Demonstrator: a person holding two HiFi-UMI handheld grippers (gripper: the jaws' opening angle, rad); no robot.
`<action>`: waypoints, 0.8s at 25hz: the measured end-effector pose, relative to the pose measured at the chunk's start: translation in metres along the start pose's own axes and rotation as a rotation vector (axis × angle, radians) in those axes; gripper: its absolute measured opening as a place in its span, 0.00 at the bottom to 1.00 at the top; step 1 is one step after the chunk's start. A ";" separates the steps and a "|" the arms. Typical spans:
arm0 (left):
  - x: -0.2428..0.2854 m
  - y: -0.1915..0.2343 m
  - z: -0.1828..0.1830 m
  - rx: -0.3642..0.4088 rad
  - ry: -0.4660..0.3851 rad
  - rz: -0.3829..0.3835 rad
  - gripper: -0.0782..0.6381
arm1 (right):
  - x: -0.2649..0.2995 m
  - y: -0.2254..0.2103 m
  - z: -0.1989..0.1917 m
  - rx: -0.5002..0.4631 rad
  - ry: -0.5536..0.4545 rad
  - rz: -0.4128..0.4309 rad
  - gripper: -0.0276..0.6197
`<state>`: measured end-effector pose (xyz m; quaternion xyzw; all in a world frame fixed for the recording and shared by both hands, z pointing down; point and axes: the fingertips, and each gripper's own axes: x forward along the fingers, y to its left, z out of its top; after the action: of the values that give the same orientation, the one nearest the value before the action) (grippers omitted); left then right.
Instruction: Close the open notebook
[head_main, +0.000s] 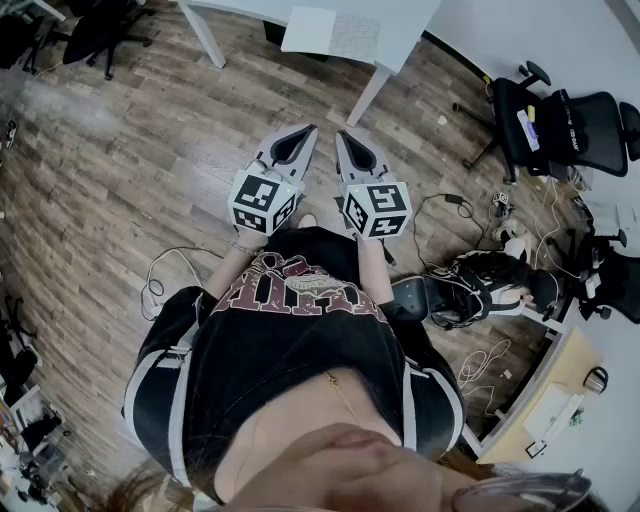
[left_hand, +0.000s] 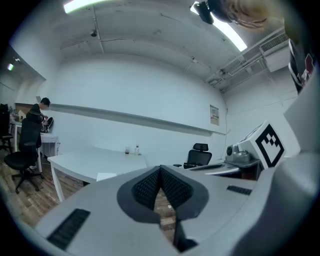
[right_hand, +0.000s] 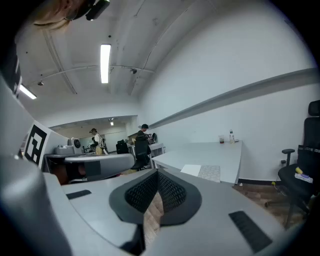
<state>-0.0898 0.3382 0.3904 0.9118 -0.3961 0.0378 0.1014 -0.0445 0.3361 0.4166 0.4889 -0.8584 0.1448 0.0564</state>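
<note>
The open notebook (head_main: 335, 35) lies flat on the white table (head_main: 400, 25) at the far side of the room, one page white and one patterned. It also shows as a pale sheet (left_hand: 106, 176) in the left gripper view and as two pages (right_hand: 202, 171) in the right gripper view. Both grippers are held side by side at waist height over the wooden floor, well short of the table. My left gripper (head_main: 308, 128) is shut with nothing in it, its pads (left_hand: 150, 187) meeting at the tip. My right gripper (head_main: 340, 133) is shut and empty too, its pads (right_hand: 167, 190) touching.
Black office chairs (head_main: 560, 125) stand at the right, another (head_main: 100, 30) at the top left. Cables (head_main: 450, 205) and a black headset (head_main: 480, 285) lie on the floor at the right. A cup and a bottle (right_hand: 226, 137) stand on the table. People stand far off (right_hand: 142, 137).
</note>
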 end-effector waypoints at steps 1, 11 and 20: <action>0.002 -0.002 0.001 -0.014 -0.006 -0.007 0.17 | -0.002 -0.003 0.001 0.003 -0.006 -0.005 0.07; 0.010 -0.009 -0.008 -0.069 0.004 0.020 0.17 | -0.016 -0.022 -0.003 0.027 -0.022 -0.008 0.07; 0.019 0.002 -0.014 -0.126 0.015 0.017 0.17 | -0.005 -0.029 -0.009 0.039 0.001 -0.002 0.07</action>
<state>-0.0783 0.3265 0.4075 0.9000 -0.4045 0.0206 0.1612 -0.0179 0.3289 0.4297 0.4906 -0.8549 0.1616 0.0476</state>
